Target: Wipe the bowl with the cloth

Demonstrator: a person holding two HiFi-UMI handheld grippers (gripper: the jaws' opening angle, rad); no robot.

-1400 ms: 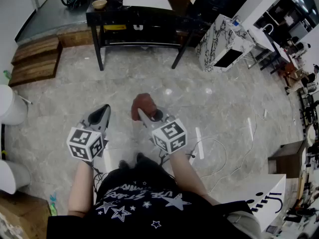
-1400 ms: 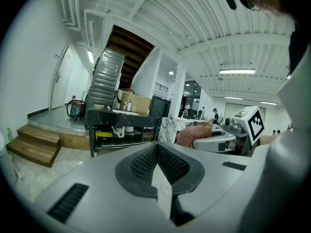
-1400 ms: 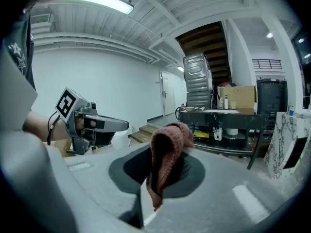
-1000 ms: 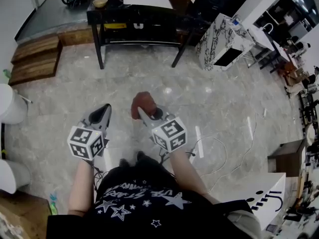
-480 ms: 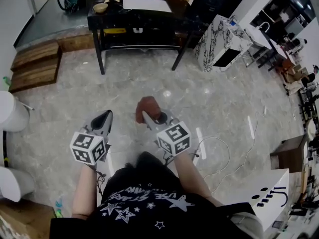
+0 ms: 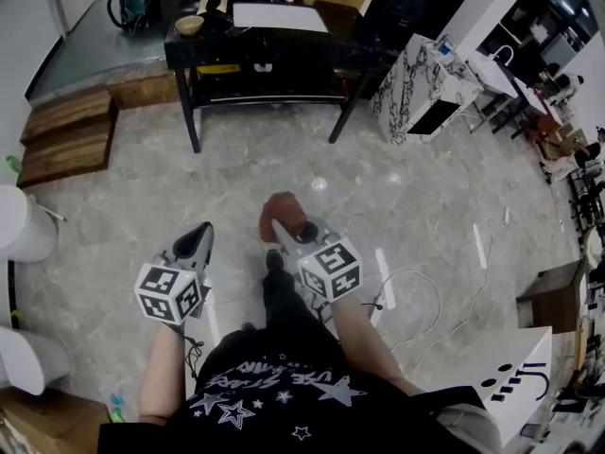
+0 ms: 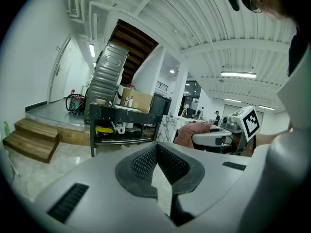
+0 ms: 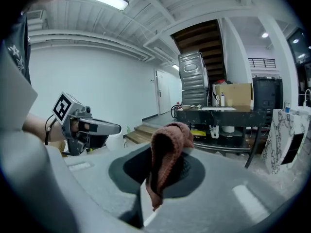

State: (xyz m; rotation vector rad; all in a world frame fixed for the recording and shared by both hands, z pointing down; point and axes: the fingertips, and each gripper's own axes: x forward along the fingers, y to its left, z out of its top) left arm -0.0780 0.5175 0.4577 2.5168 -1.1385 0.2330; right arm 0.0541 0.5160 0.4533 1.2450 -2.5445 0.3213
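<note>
A small tan bowl (image 6: 189, 25) stands on the far left end of a black table (image 6: 274, 41) across the room. My right gripper (image 6: 277, 225) is shut on a reddish-brown cloth (image 6: 284, 212); in the right gripper view the cloth (image 8: 166, 157) folds over and hangs down between the jaws. My left gripper (image 6: 201, 232) is shut with nothing in it, level with the right one and to its left, over the floor. In the left gripper view its closed jaws (image 7: 158, 152) point toward the table (image 7: 124, 114), with the right gripper (image 7: 216, 139) off to the side.
A marble-patterned cabinet (image 6: 421, 83) stands right of the table, wooden steps (image 6: 66, 126) to its left. White round bins (image 6: 19, 223) sit at the left edge. Cables (image 6: 425, 301) lie on the grey stone floor (image 6: 189, 173), and a white box (image 6: 510, 376) stands at the lower right.
The person has stepped forward; a foot now shows ahead and the table sits lower in the view. Both grippers keep their pose, the cloth still gripped.
</note>
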